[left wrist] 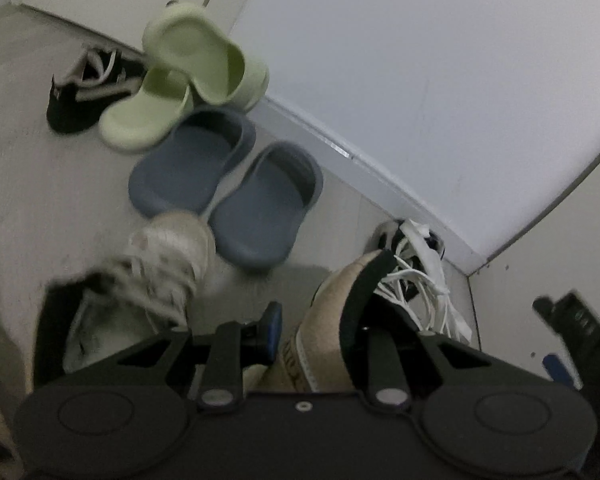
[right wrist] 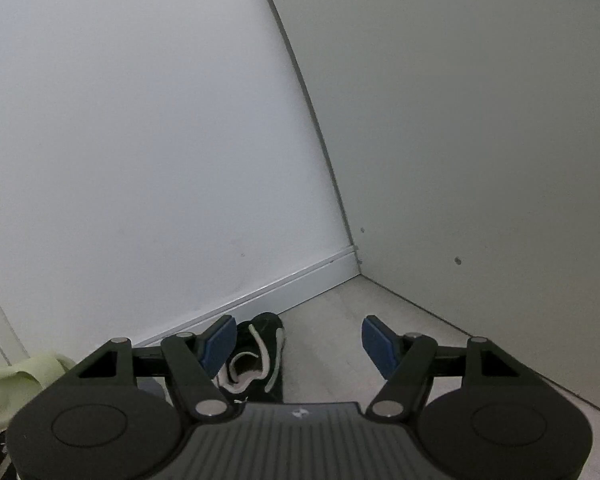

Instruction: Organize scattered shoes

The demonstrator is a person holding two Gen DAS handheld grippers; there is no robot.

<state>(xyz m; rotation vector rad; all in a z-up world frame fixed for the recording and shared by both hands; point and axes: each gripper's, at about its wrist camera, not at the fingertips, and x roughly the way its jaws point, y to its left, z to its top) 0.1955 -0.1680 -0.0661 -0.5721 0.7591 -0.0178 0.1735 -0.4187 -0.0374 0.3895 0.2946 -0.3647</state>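
Observation:
My left gripper is shut on a beige sneaker with a black tongue and white laces, holding it above the floor near the wall. An off-white sneaker lies blurred to its left. Further off, a pair of grey-blue slides stands by the baseboard. Beyond them one pale green slide rests on another, beside a black sneaker. My right gripper is open in the room's corner, just above a black sneaker with pale stripes that lies near its left finger.
A white wall and baseboard run diagonally behind the shoes. Two walls meet in a corner in the right wrist view, with bare light floor in front. A green slide shows at that view's left edge.

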